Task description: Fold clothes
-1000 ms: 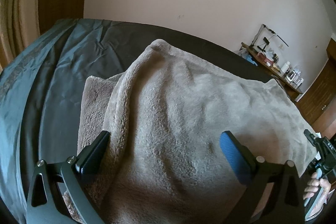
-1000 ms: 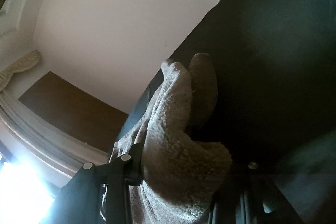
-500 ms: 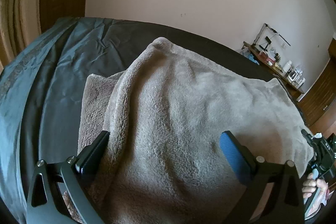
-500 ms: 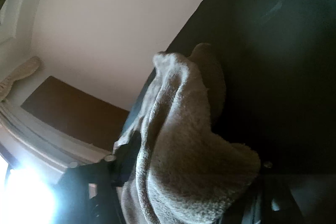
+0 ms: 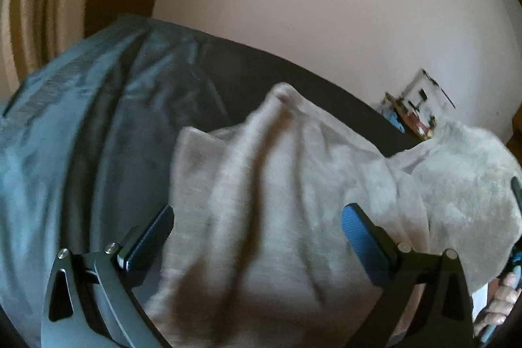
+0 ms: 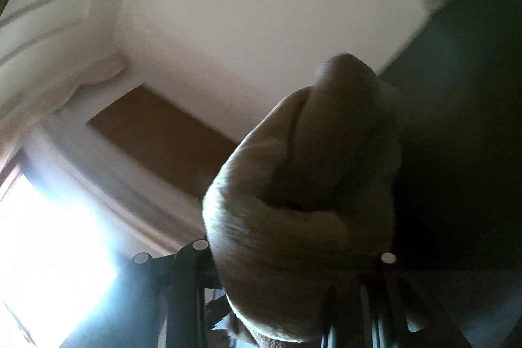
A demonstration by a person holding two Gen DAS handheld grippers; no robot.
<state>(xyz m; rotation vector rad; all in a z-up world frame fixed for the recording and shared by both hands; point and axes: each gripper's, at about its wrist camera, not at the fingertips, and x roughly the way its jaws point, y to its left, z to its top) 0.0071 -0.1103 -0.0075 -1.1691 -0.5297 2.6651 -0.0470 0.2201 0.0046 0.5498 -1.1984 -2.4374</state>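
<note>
While one edge of the grey fleece garment [image 5: 287, 204] is raised off the dark bedsheet [image 5: 98, 132], the fold reads as mid-way: a lower layer already lies flat on the sheet at left, an upper layer is draped over it, and the right-hand portion is lifted and bunched. Remaining, by my judgement: carry the lifted edge across, lay it down, smooth.

Left gripper [image 5: 257, 237]: jaws spread wide, holding nothing; garment lies directly ahead of and beneath the gap, left finger over the cloth's left border. Contact with the fleece cannot be told.

Right gripper [image 6: 293, 260]: clenched on a thick wad of the garment [image 6: 303, 185], which bulges up from between the fingers and hides the tips. The wad hangs above the bedsheet [image 6: 463, 152], wall [image 6: 261, 5] behind. Frames blurred; garment type not identifiable.
</note>
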